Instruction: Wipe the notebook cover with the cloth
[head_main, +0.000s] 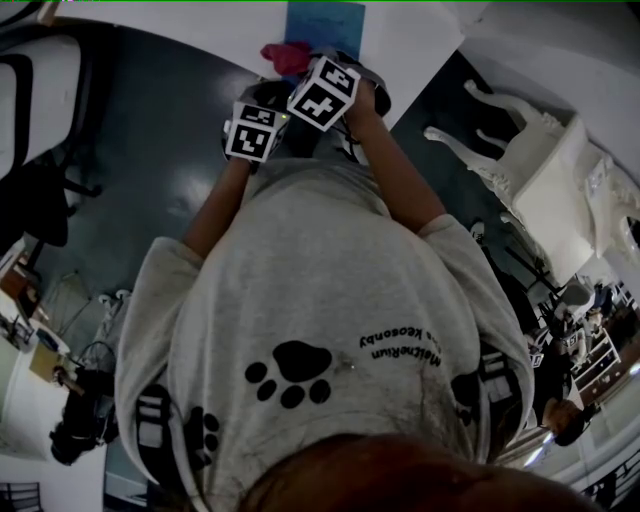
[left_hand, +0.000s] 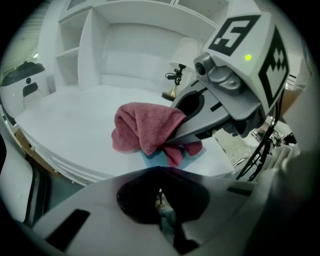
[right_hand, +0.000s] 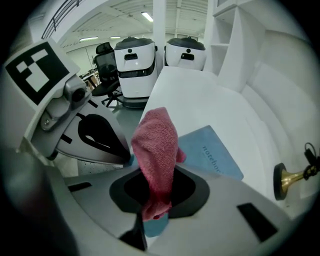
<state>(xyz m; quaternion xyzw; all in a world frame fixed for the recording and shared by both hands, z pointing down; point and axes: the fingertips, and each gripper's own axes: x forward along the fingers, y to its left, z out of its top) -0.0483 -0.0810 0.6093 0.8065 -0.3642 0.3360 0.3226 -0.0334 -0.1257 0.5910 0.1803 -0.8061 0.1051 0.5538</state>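
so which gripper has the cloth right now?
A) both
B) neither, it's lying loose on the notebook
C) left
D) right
D: in the right gripper view the red cloth is pinched between the jaws of the right gripper, with the blue notebook on the table beyond it; the left gripper has nothing between its jaws.

**Cloth (right_hand: 156, 150) on notebook (right_hand: 210, 152), near edge of counter (right_hand: 200, 95)**

The notebook lies on the counter close to its near edge. The cloth rests on the notebook's near end, pinched in the right tongs (right_hand: 155, 212). The left tongs (left_hand: 160, 200) sit just left of them. A lamp (left_hand: 172, 85) stands farther back on the counter, with shelves (left_hand: 75, 60) behind it.
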